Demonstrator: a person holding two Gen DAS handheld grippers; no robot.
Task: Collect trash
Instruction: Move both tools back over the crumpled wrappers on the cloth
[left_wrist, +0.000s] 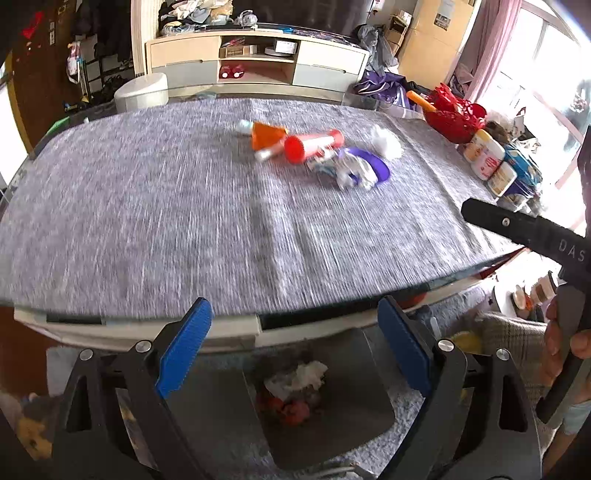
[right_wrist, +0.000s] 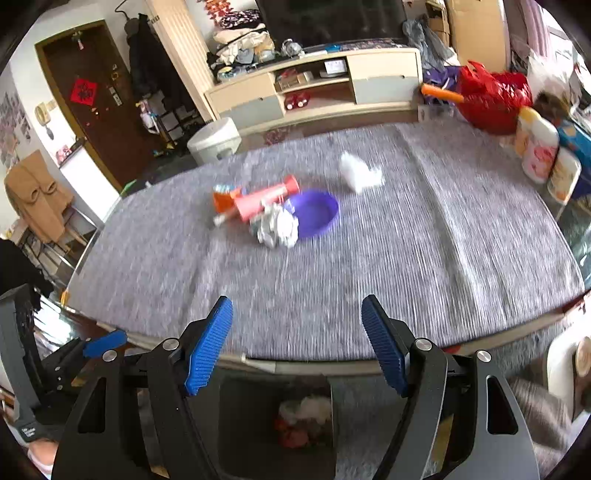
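Trash lies mid-table on the grey cloth (left_wrist: 147, 221): an orange wrapper (left_wrist: 266, 136), a red tube (left_wrist: 314, 144), a crumpled silver-white wrapper (left_wrist: 354, 171) in front of a purple bowl (left_wrist: 380, 166), and a white tissue wad (left_wrist: 386, 142). The same items show in the right wrist view: wrapper (right_wrist: 225, 199), tube (right_wrist: 266, 199), crumpled wrapper (right_wrist: 277, 229), bowl (right_wrist: 317, 212), tissue (right_wrist: 360, 173). My left gripper (left_wrist: 295, 350) and right gripper (right_wrist: 297, 339) are both open and empty at the near table edge, above a grey bin (left_wrist: 351, 424) holding trash.
A red bag (left_wrist: 454, 114), jars (left_wrist: 487, 158) and a blue box stand along the table's right edge. The bin (right_wrist: 240, 424) sits on the floor below the near edge. A white stool (left_wrist: 142, 90) and a TV cabinet (left_wrist: 258, 59) are beyond the table.
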